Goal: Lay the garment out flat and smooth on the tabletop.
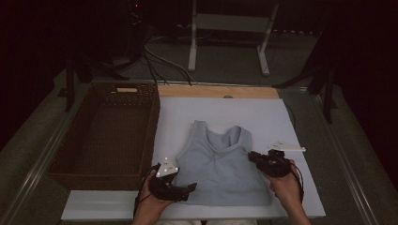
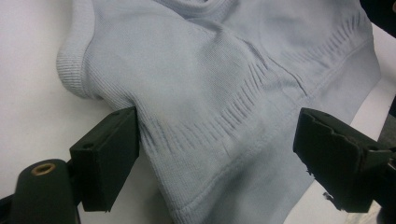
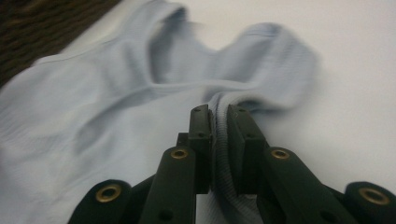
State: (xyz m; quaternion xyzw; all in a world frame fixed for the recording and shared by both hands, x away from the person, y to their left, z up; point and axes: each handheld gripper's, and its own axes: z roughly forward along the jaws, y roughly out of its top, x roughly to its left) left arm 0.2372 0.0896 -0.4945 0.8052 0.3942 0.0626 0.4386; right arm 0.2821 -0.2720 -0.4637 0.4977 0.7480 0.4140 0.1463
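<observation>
A pale blue ribbed tank top [image 1: 218, 161] lies flat on the white table [image 1: 263, 117], straps pointing away from me. My left gripper [image 1: 185, 187] sits at its lower left corner, open, jaws wide apart over the hem [image 2: 219, 154], with one jaw touching the cloth's side edge. My right gripper [image 1: 253, 157] is at the top's right armhole. It is shut on the ribbed edge [image 3: 220, 140], which is pinched between its jaws. The cloth [image 3: 116, 102] spreads out to the left of those jaws.
A dark wicker basket [image 1: 105, 133] stands against the table's left side. A small white label or tag [image 1: 286, 146] lies on the table right of the top. A wooden strip [image 1: 218, 91] runs along the far edge.
</observation>
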